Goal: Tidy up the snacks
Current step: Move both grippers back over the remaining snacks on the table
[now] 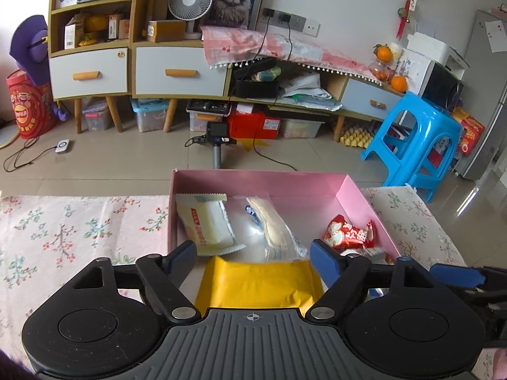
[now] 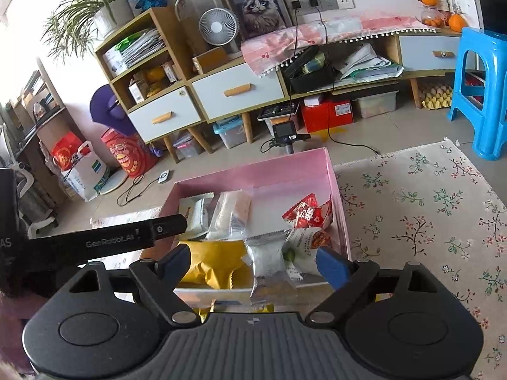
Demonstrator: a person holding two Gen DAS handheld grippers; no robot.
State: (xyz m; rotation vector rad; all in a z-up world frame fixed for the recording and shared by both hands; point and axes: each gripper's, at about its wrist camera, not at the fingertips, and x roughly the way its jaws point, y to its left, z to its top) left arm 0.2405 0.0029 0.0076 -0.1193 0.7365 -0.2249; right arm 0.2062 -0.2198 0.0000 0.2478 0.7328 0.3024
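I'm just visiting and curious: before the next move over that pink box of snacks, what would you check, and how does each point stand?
1. Left gripper open, nothing held: ok.
2. Right gripper open, nothing held: ok.
3. Yellow packet inside the pink box: ok.
4. Silver packet fully inside: cannot tell, its end lies on the near rim.
5. Red packet inside the box: ok.
6. More snacks waiting on the flowered cloth: cannot tell, none in view.

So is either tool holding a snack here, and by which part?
Nothing is held. The left tool and right tool both stand open above the pink box, with the snacks lying loose inside.
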